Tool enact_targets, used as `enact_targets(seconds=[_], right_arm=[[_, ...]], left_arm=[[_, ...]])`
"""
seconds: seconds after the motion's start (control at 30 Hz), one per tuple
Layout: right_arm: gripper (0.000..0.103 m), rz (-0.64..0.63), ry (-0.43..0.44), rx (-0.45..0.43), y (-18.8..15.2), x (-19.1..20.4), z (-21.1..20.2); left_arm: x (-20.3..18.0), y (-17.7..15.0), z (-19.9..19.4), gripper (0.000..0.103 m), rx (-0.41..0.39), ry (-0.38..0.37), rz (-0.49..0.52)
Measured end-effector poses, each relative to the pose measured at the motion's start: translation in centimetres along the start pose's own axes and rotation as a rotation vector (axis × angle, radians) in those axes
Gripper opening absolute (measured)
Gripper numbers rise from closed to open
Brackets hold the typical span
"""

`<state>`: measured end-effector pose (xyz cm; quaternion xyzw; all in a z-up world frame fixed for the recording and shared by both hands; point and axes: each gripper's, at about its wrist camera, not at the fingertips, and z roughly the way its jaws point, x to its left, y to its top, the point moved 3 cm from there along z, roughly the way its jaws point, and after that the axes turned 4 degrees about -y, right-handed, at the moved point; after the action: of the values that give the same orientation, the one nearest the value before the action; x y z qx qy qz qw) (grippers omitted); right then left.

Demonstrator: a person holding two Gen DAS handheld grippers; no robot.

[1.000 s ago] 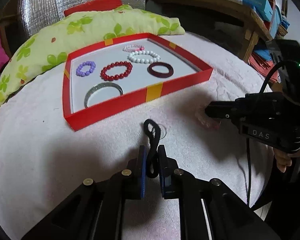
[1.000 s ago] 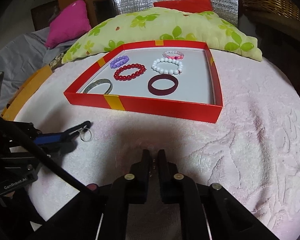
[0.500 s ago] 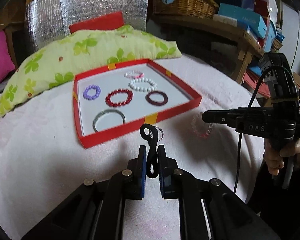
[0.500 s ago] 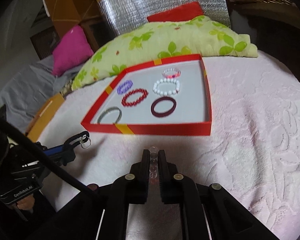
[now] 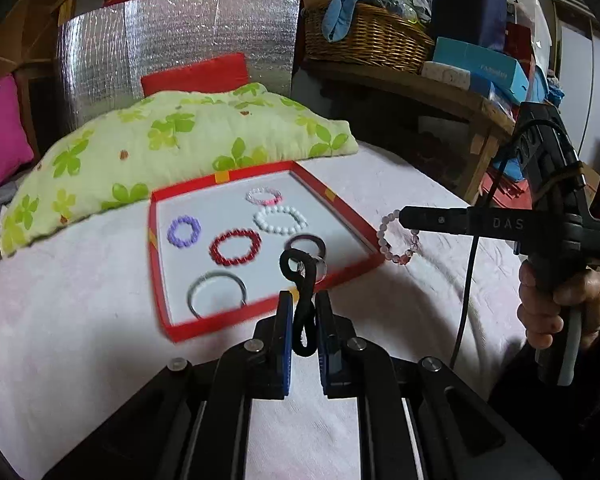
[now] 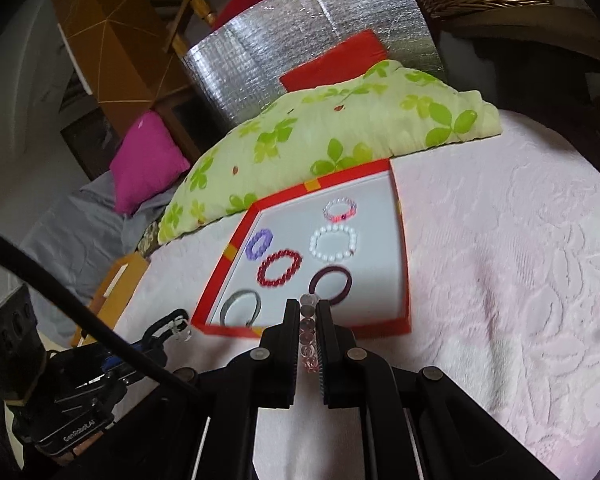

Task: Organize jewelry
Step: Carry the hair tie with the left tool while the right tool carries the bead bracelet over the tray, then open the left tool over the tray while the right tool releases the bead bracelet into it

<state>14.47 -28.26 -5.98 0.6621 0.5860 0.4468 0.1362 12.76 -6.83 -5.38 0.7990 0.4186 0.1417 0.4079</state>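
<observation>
A red tray [image 5: 162, 300] [image 6: 403, 280] on the pink blanket holds several bracelets: purple [image 5: 184, 231], red beads [image 5: 235, 246], white pearls [image 5: 280, 219], pink-clear [image 5: 264, 195], dark bangle [image 5: 305, 242] and grey bangle [image 5: 216, 295]. My left gripper [image 5: 302, 312] is shut on a black cord with a small clear ring [image 5: 300, 276], held above the tray's near edge. My right gripper [image 6: 308, 320] is shut on a pale pink bead bracelet [image 5: 398, 237] [image 6: 308, 340], lifted beside the tray's right corner.
A green leaf-print pillow [image 5: 172, 144] lies behind the tray. A wooden shelf with a wicker basket [image 5: 364, 36] and boxes stands at the back right. A magenta cushion [image 6: 148, 160] lies far left. A hand [image 5: 556, 308] holds the right gripper.
Both grippers have risen off the blanket with their items. The pink bead bracelet is now lifted clear, hanging beside the tray's right corner.
</observation>
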Motion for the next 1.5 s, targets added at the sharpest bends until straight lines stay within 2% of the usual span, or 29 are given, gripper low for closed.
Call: enact_targets(seconds=[0.13,0.3,0.4,0.5,0.77,1.03,1.2,1.5], right_arm=[[0.009,0.018,0.007,0.020,1.4,0.1,1.0],[0.009,0.013,-0.027,0.012,4.3,0.0,2.8],[0.009,0.021,-0.029,0.008,5.5,-0.1,4.0],[0.009,0.028,-0.013,0.022,5.8,0.0,4.9],[0.009,0.050,-0.027,0.031,6.7,-0.6,6.7],[0.009,0.084,-0.037,0.061,8.4,-1.9,9.9],[0.009,0.076,-0.038,0.069,9.5,-1.9,12.0],[0.009,0.107,-0.068,0.087,10.4,-3.7,15.4]], left_arm=[[1.2,1.7,1.0,0.011,0.010,-0.013,-0.015],[3.0,4.0,2.8,0.011,0.003,-0.005,-0.003],[4.1,4.3,3.7,0.011,-0.002,-0.007,-0.037],[4.8,4.1,4.4,0.011,0.012,-0.007,-0.062],[4.9,5.9,6.4,0.011,0.012,0.023,-0.037],[7.0,7.5,11.6,0.011,0.082,0.078,-0.027],[7.9,8.3,13.9,0.012,0.098,0.091,-0.032],[8.6,7.8,16.9,0.013,0.145,0.126,-0.017]])
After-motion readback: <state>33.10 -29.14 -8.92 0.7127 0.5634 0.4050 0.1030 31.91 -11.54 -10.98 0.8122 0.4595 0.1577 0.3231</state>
